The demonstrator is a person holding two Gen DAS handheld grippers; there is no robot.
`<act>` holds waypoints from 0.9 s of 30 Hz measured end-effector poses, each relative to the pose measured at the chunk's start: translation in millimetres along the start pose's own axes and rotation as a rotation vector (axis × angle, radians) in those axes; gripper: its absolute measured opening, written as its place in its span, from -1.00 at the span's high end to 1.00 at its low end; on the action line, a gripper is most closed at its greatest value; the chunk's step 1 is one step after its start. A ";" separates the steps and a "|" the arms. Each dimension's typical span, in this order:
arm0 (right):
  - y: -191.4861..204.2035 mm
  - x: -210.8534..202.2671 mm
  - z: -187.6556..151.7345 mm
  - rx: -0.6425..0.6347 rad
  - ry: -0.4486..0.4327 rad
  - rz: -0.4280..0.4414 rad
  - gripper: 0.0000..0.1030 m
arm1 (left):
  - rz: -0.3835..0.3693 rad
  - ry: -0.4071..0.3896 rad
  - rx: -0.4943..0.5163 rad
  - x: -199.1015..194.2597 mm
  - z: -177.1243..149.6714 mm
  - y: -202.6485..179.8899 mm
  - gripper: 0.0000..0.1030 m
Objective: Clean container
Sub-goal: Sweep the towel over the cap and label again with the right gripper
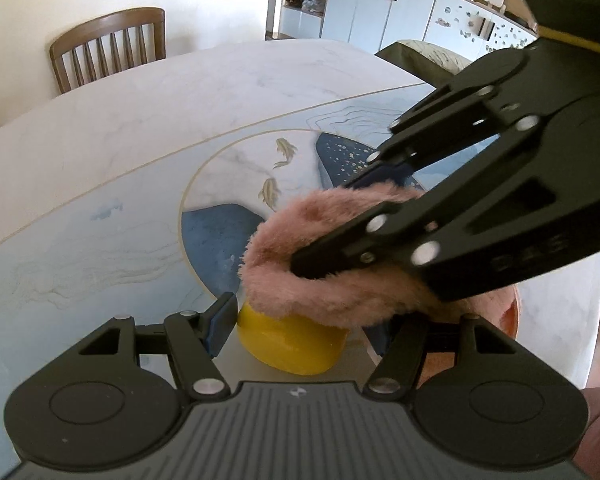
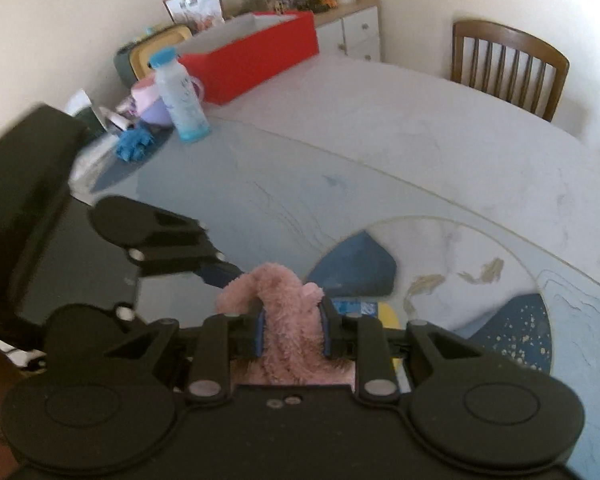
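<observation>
Right gripper (image 2: 292, 336) pinching pink fluffy cloth (image 1: 332, 252), pressed onto yellow container (image 1: 292, 344) on table (image 1: 100, 160). Left gripper (image 1: 300, 328) straddles container — grip state cannot tell. Risk: container slides if unbraced.

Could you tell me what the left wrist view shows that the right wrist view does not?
Only the left wrist view shows the white cabinets and the right tool from outside, pressing the pink cloth onto the yellow container. Only the right wrist view shows the red box, the bottle and the blue cloth. Both show the table, the chair, the pink cloth and the container.
</observation>
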State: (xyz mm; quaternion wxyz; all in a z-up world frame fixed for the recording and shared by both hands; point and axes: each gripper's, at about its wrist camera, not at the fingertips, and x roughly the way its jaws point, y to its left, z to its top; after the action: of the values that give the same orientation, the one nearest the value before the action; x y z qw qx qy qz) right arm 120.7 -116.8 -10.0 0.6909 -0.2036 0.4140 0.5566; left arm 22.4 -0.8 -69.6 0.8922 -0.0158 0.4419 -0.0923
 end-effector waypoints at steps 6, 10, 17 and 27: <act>-10.8 -0.8 -1.7 -0.008 -0.010 -0.073 0.52 | -0.006 -0.001 -0.015 -0.3 -1.4 0.4 -0.27; -35.0 -4.3 -2.9 0.076 -0.024 -0.099 0.51 | -0.008 -0.001 -0.017 0.0 -0.8 1.3 -0.27; -56.3 -5.8 -8.0 0.159 -0.036 -0.136 0.51 | -0.007 -0.001 -0.015 0.0 -0.7 1.9 -0.27; -75.9 6.3 -33.1 0.236 0.039 -0.170 0.52 | -0.006 0.001 -0.026 -1.0 -0.7 3.2 -0.27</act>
State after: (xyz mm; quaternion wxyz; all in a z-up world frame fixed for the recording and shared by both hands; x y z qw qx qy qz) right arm 180.7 -160.2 -47.7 0.7464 -0.1661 0.4713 0.4394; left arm 21.7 2.5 -69.6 0.8914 -0.0284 0.4435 -0.0892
